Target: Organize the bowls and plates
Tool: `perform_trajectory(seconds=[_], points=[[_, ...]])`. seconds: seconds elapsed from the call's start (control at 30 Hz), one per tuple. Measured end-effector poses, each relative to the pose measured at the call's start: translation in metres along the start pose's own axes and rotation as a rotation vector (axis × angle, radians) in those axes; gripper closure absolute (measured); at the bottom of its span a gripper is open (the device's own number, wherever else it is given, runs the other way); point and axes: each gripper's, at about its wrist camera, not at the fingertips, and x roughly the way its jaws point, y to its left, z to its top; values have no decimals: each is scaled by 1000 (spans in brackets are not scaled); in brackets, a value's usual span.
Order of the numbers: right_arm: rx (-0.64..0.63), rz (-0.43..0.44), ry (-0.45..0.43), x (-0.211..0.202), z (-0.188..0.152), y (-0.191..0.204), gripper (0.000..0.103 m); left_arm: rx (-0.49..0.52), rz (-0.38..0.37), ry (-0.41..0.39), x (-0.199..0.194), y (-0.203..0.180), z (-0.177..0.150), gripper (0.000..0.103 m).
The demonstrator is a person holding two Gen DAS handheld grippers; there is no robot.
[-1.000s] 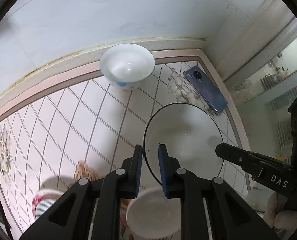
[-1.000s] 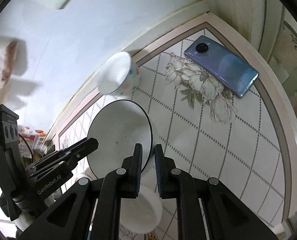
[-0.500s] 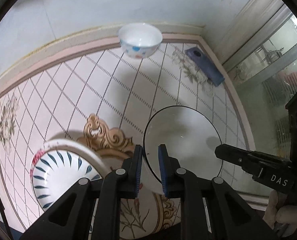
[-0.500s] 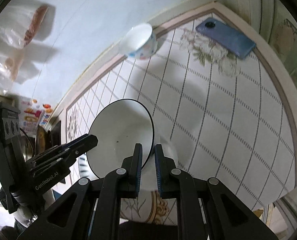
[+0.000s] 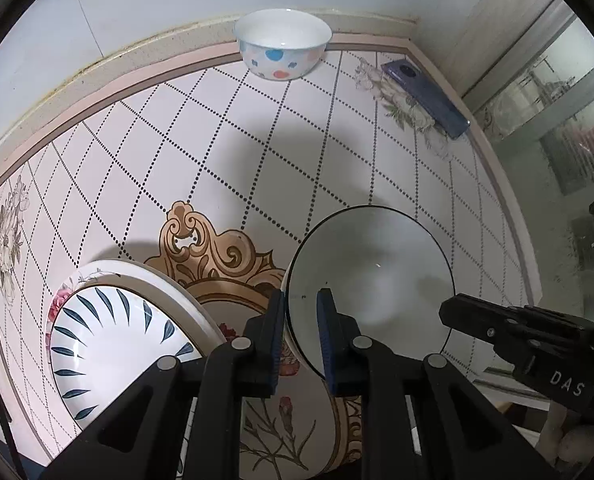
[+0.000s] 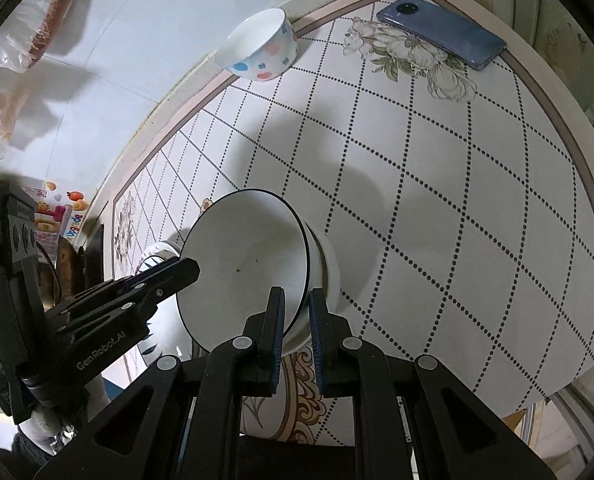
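Both grippers hold one white bowl with a thin dark rim (image 5: 371,280) above the table; it also shows in the right wrist view (image 6: 245,256). My left gripper (image 5: 300,312) is shut on its left rim. My right gripper (image 6: 297,312) is shut on its right rim. A small white bowl with blue and red dots (image 5: 283,44) stands at the far wall, also in the right wrist view (image 6: 259,46). A white dish with dark blue leaf marks (image 5: 117,344) sits on a floral plate (image 5: 109,270) at the lower left.
A blue phone (image 5: 425,98) lies at the far right corner of the tiled table (image 5: 217,140), also in the right wrist view (image 6: 441,32). A wall runs along the back. Plastic bags (image 6: 13,64) hang on the wall at left.
Both grippers have pulled back and up with the dark-rimmed bowl. The dotted bowl and phone now look farther away, and the leaf-pattern dish has come into view at lower left.
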Motion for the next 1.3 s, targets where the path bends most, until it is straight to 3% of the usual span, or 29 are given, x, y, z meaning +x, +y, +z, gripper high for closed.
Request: perform_trajectory(seconds=[0.83, 1.13, 1.3], points=[[-30, -42, 1, 9, -12, 5, 89, 28, 58, 59, 22, -1, -8, 89], [-14, -35, 18, 12, -10, 2, 89, 11, 43, 113, 30, 1, -13, 89], [1, -14, 51, 9, -5, 1, 88, 7, 7, 105, 4, 2, -11, 89]])
